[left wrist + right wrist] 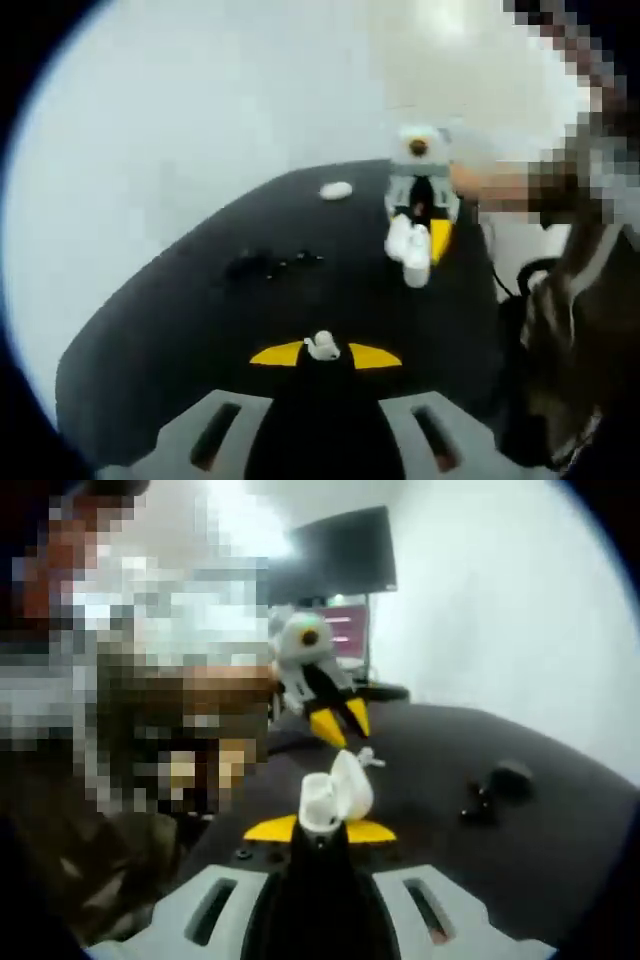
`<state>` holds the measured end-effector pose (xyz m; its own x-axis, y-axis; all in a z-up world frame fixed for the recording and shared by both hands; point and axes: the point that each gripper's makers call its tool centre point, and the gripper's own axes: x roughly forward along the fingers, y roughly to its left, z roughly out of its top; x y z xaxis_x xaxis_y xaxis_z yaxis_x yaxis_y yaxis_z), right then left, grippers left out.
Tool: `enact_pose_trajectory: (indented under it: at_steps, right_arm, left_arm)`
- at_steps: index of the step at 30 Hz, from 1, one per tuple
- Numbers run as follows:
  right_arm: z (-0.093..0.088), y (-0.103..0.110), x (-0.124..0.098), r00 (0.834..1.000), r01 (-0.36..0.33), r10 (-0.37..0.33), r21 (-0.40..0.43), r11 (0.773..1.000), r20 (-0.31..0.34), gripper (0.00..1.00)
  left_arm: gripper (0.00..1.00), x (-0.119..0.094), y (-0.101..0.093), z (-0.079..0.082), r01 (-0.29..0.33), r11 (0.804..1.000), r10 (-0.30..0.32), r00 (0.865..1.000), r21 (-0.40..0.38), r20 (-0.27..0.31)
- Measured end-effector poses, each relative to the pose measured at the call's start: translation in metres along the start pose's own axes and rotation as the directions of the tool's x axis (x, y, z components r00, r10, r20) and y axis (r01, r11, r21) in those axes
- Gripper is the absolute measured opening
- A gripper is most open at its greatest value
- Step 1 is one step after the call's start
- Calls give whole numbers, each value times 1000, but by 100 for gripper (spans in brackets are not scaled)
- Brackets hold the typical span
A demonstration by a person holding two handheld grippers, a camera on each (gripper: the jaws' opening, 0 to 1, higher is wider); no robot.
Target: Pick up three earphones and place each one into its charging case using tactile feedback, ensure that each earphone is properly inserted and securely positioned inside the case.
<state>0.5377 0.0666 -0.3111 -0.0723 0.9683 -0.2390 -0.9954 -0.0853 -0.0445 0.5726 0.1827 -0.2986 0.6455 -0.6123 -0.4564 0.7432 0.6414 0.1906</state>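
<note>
Insertion step under way: left gripper (324, 352) clenched on white earphone (322, 346); right gripper (320, 830) clamped on open white charging case (335, 792), lid up. Second case (336, 190) lies far on black table (200, 320). Next: line earphone over case socket, seat gently

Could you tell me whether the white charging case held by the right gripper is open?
Open: the charging case has its lid raised.
</note>
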Motion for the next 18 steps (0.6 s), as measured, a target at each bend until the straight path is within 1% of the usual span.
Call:
enact_pose_trajectory:
  at_steps: [1,2,3,4,5,7,8,9,10,12,13,14,18]
  right_arm:
    - [0,0,0,1000,1,-1,-1,1000,0,18]
    - [0,0,0,1000,1,-1,-1,1000,0,18]
    - [0,0,0,1000,0,0,0,1000,0,18]
    - [0,0,0,1000,-1,1,1,1000,0,18]
    - [0,0,0,1000,-2,2,1,1000,1,18]
    - [0,0,0,1000,-3,3,2,1000,1,18]
    - [0,0,0,1000,-2,2,1,1000,1,18]
    - [0,0,0,1000,-1,1,-1,1000,0,18]
    - [0,0,0,1000,0,0,-3,1000,-1,18]
    - [0,0,0,1000,0,0,-4,1000,0,18]
    - [0,0,0,1000,-1,1,-3,1000,0,18]
    - [0,0,0,1000,-2,2,-2,1000,0,18]
    - [-1,0,0,1000,-1,1,-8,1000,0,18]
  left_arm:
    - [19,0,4,-1,-54,998,55,998,-43,13]
    - [21,0,8,-4,-107,985,109,994,-133,11]
    - [23,0,9,-11,-151,964,151,988,-220,-19]
    - [23,2,6,-13,-156,948,159,987,-278,-9]
    - [24,4,7,-18,-201,919,208,978,-340,-16]
    - [23,8,3,-20,-229,927,242,970,-297,6]
    - [22,10,2,-19,-248,935,262,965,-253,25]
    - [21,11,3,-19,-280,932,297,954,-231,39]
    - [20,12,3,-16,-290,931,309,949,-221,57]
    - [18,15,2,-15,-302,927,320,946,-221,51]
    - [18,17,2,-13,-297,926,316,948,-231,49]
    - [18,19,-2,-14,-279,922,300,953,-269,40]
    - [14,22,-2,-13,-285,921,304,952,-266,35]
